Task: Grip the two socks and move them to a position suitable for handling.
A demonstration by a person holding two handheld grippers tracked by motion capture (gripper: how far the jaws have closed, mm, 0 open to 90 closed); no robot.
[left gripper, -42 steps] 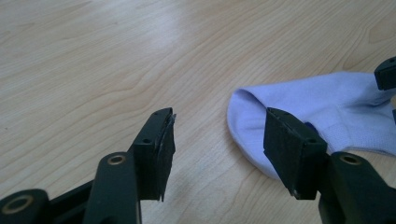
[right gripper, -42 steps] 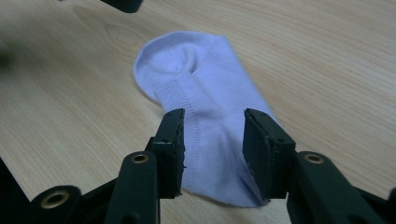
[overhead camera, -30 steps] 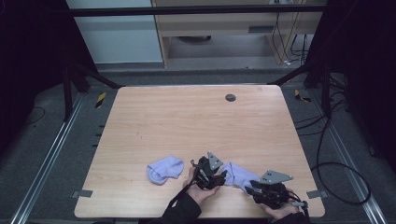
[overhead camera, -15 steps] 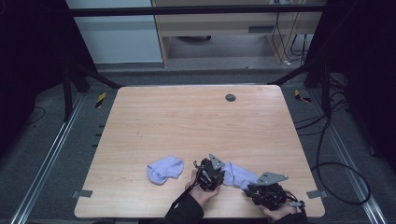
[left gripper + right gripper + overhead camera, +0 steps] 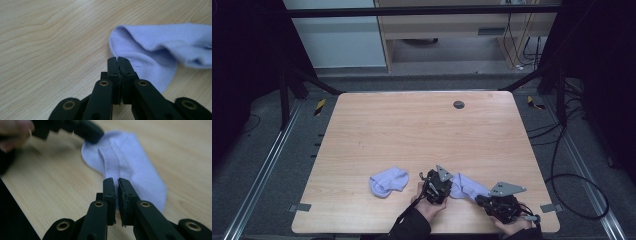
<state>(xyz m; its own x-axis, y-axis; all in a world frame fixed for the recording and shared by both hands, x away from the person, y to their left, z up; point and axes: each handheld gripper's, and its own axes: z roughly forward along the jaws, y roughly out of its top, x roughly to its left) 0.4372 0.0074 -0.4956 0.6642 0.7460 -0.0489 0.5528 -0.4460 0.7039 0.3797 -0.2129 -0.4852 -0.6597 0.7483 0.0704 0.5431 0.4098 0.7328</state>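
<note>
My left gripper [image 5: 435,186] is a black, blocky body topped at its 12 o'clock by a grey three-cornered plate. My right gripper [image 5: 502,205] matches it, with its own grey plate and a thin dark cable trailing off toward 4 o'clock. Up close, each pair of jaws is matt black, with flat, finely toothed inner faces, angled link arms and brass-ringed pivot pins. A dark sleeve [image 5: 409,227] covers my left forearm.

place: lab | signs: metal frame [image 5: 422,11], floor cables [image 5: 572,185], bare wooden table [image 5: 422,135]
</note>
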